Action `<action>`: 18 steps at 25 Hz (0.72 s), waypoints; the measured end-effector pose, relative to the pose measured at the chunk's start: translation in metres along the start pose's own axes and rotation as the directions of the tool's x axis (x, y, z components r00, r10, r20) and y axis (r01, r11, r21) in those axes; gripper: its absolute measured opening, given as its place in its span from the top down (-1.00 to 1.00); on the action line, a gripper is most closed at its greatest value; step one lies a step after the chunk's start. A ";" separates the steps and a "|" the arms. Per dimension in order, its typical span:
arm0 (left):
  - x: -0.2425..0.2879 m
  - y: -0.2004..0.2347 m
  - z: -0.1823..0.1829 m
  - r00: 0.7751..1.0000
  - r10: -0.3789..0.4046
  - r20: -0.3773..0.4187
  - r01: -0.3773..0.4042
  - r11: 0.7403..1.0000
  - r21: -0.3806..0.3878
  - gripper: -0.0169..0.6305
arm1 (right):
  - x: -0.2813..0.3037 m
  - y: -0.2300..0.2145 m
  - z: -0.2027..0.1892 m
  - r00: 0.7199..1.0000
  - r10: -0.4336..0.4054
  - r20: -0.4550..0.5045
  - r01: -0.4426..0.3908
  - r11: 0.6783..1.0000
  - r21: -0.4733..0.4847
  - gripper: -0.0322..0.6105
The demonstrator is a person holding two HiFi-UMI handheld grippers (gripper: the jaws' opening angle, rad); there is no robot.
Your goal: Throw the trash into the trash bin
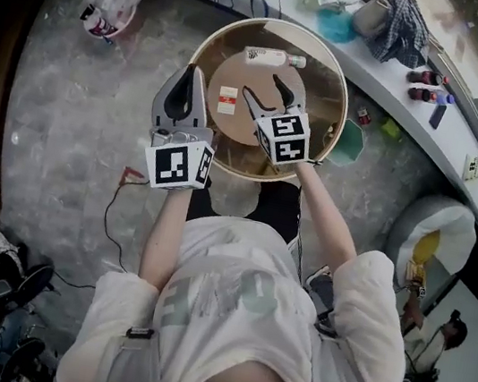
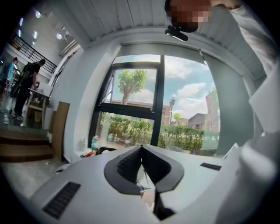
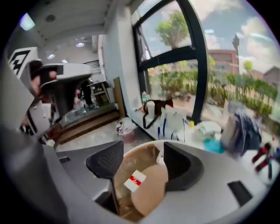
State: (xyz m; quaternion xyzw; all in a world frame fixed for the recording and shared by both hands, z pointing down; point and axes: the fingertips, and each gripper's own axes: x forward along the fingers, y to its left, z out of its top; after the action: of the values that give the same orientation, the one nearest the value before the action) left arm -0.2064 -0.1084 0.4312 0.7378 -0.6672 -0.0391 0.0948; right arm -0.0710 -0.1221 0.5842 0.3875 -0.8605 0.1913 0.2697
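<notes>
The person's arms (image 1: pixel 165 237) reach forward: left hand-held gripper (image 1: pixel 188 73) closed empty, right hand-held gripper (image 1: pixel 260 84) open, tilted over trash bin (image 1: pixel 276 22).

Grey mottled floor (image 1: pixel 62 111): round trash bin (image 1: pixel 333 92) standing; plastic bag (image 1: pixel 108 11) well left of bin; teal tub (image 1: pixel 349 146) just right of bin.

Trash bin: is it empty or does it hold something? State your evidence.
Not empty: the trash bin holds a white bottle lying on its side and a small red-and-white packet on its brown bottom.
</notes>
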 end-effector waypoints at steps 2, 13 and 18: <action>-0.011 0.027 -0.030 0.997 0.057 -0.056 -0.057 0.998 -0.010 0.91 | 0.037 0.006 -0.054 0.993 0.004 -0.119 0.022 0.975 0.220 0.04; -0.009 0.101 -0.129 0.963 0.051 -0.263 -0.026 0.995 0.100 0.91 | 0.157 0.042 -0.222 0.890 -0.145 -0.431 0.291 0.911 0.293 -0.04; -0.020 0.128 -0.150 0.949 0.085 -0.305 -0.068 0.996 0.065 0.91 | 0.170 0.041 -0.252 0.827 -0.184 -0.531 0.393 0.865 0.311 -0.05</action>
State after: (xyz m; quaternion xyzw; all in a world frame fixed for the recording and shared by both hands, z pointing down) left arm -0.3055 -0.0875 0.6014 0.7107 -0.6732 0.0979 0.1791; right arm -0.1166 -0.0566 0.8805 0.5029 -0.6355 0.4129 0.4156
